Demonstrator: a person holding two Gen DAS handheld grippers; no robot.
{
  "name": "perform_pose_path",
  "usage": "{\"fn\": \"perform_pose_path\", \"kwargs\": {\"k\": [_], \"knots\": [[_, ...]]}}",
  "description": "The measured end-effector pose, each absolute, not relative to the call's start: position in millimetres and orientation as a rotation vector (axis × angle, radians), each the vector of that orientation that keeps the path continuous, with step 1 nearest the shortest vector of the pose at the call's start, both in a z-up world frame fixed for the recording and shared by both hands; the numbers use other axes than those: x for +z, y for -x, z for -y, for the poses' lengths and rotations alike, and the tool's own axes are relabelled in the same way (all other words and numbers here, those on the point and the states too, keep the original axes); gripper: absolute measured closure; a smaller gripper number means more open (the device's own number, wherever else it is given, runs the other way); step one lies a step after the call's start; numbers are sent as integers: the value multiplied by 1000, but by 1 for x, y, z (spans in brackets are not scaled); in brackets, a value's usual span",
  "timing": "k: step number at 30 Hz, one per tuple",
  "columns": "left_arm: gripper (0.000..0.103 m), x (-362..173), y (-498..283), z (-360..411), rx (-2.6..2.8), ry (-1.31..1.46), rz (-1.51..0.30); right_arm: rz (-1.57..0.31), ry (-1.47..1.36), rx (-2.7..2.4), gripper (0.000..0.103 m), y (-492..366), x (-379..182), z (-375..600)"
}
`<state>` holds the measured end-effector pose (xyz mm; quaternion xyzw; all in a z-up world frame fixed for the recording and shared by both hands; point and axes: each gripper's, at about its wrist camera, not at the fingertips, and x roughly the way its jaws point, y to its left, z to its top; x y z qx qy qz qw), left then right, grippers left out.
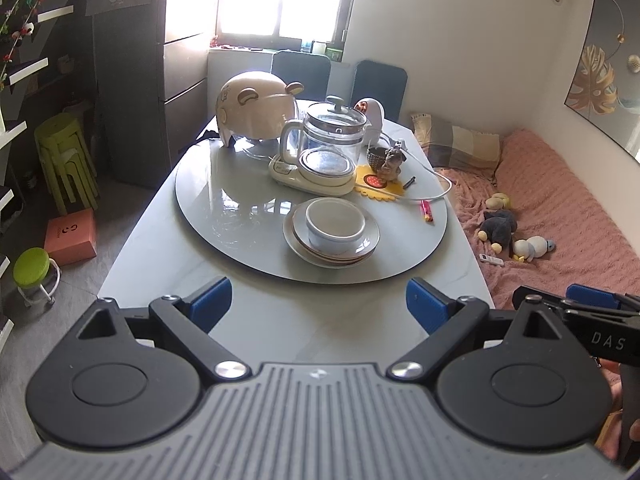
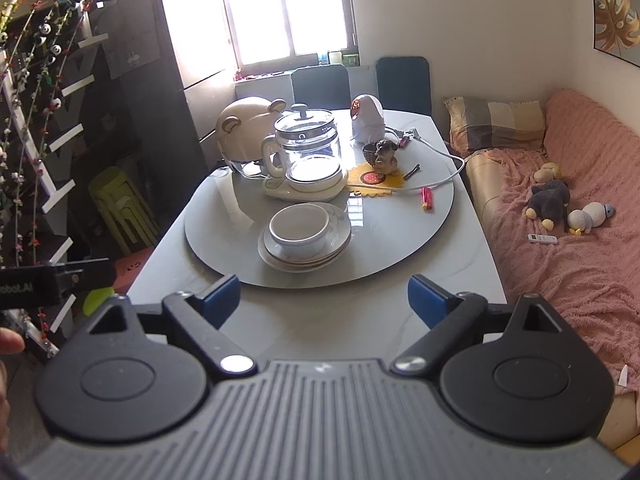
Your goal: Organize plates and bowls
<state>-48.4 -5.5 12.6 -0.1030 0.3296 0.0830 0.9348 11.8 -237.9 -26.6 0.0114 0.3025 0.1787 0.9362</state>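
Observation:
A white bowl [image 1: 335,224] sits on a stack of white plates [image 1: 370,236] on the grey round turntable [image 1: 224,216] of the table. The same bowl [image 2: 298,226] and plates [image 2: 338,230] show in the right wrist view. My left gripper [image 1: 319,305] is open and empty, above the table's near edge, short of the stack. My right gripper [image 2: 324,300] is open and empty too, also near the front edge. The right gripper shows at the right edge of the left wrist view [image 1: 592,300].
Behind the stack stand a glass kettle [image 1: 330,140] on its base, a cream bear-shaped lid [image 1: 256,108], a small figurine [image 1: 390,162] on a yellow mat and a red lighter [image 1: 427,211]. A pink sofa [image 1: 560,208] lies right of the table; green stools [image 1: 66,160] stand left.

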Motion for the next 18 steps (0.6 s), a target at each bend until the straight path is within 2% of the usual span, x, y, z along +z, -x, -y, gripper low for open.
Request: {"fn": "perform_pose_path", "kwargs": {"k": [18], "knots": [[7, 14, 45, 9, 164, 200, -669, -598, -33, 364, 11, -6, -27, 240]]}}
